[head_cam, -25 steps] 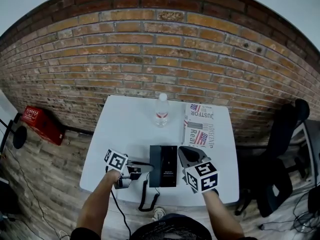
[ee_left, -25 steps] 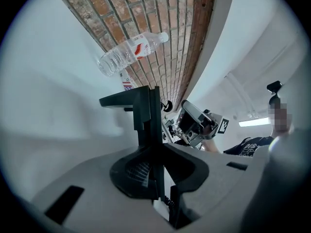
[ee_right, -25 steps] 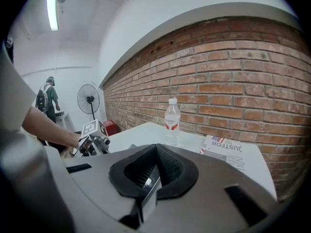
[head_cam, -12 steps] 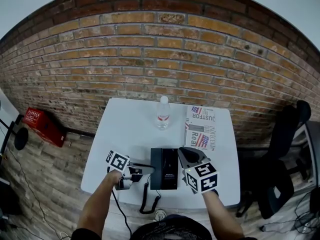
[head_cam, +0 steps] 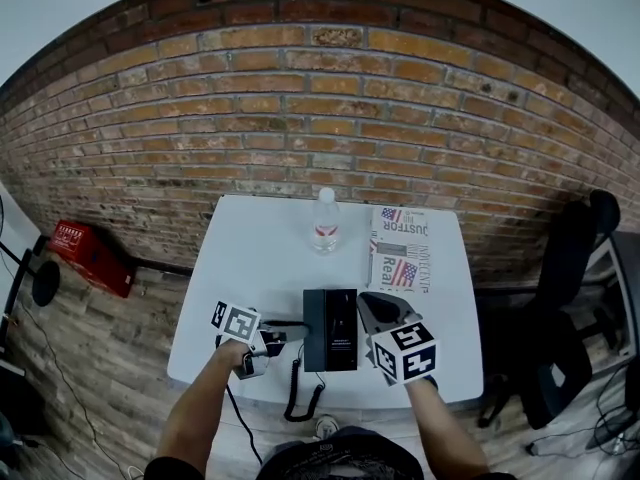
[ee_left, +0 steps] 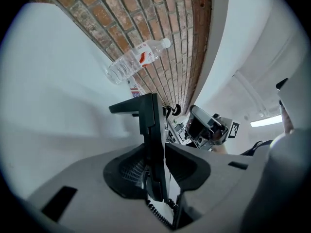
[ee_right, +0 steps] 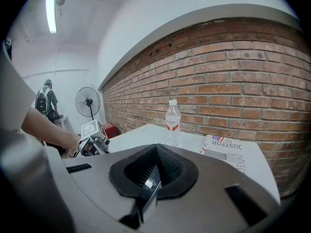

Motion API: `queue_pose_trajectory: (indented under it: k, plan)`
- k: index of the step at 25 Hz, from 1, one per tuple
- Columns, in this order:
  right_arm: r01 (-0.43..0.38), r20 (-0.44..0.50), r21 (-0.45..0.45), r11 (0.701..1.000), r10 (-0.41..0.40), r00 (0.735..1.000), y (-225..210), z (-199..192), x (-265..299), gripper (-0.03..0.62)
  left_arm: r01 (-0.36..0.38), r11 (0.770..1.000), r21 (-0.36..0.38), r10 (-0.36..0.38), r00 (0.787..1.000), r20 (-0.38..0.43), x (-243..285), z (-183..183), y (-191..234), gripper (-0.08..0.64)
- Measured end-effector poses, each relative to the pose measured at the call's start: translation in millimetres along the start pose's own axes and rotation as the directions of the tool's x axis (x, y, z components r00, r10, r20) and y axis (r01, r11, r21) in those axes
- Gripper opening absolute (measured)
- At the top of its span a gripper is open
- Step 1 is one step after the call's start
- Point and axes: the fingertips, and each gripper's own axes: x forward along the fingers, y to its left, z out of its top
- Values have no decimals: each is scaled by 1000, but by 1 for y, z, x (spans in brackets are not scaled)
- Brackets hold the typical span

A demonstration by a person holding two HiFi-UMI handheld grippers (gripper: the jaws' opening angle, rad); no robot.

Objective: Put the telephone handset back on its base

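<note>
The black telephone base point(head_cam: 330, 330) lies on the white table point(head_cam: 250, 258) near its front edge. My left gripper point(head_cam: 274, 339) is just left of the base, shut on the black handset point(ee_left: 150, 140), which it holds edge-on a little above the table. The coiled cord point(head_cam: 293, 400) hangs over the table's front edge and also shows under the jaws as a short length of cord point(ee_left: 159, 212). My right gripper point(head_cam: 368, 304) sits at the base's right side. In the right gripper view the right gripper point(ee_right: 156, 150) is shut, with only a thin dark strip showing in the slit.
A clear water bottle point(head_cam: 324, 222) stands at the table's back middle. A folded newspaper point(head_cam: 400, 253) lies at the back right. A brick wall runs behind the table. A black office chair point(head_cam: 565, 298) is on the right and a red box point(head_cam: 90, 253) on the floor at left.
Both grippers, the handset and the base keep their places; only the head view has drifted slightly.
</note>
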Motion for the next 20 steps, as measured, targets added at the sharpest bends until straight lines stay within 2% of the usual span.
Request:
queue_pose_trajectory:
  k: [6, 10, 15, 20]
  plan:
    - [47, 35, 15, 999, -47, 998, 13, 8, -23, 2, -55, 998, 40, 53, 998, 46, -20, 4, -11, 101]
    - [80, 53, 29, 996, -82, 995, 25, 13, -40, 2, -97, 990, 102, 92, 994, 58, -34, 4, -25, 101]
    - [105, 70, 28, 994, -107, 992, 44, 20, -59, 2, -191, 964, 185, 170, 978, 122, -62, 8, -40, 101]
    - [122, 83, 18, 992, -123, 989, 63, 24, -79, 2, -250, 928, 278, 200, 960, 197, -82, 11, -69, 101]
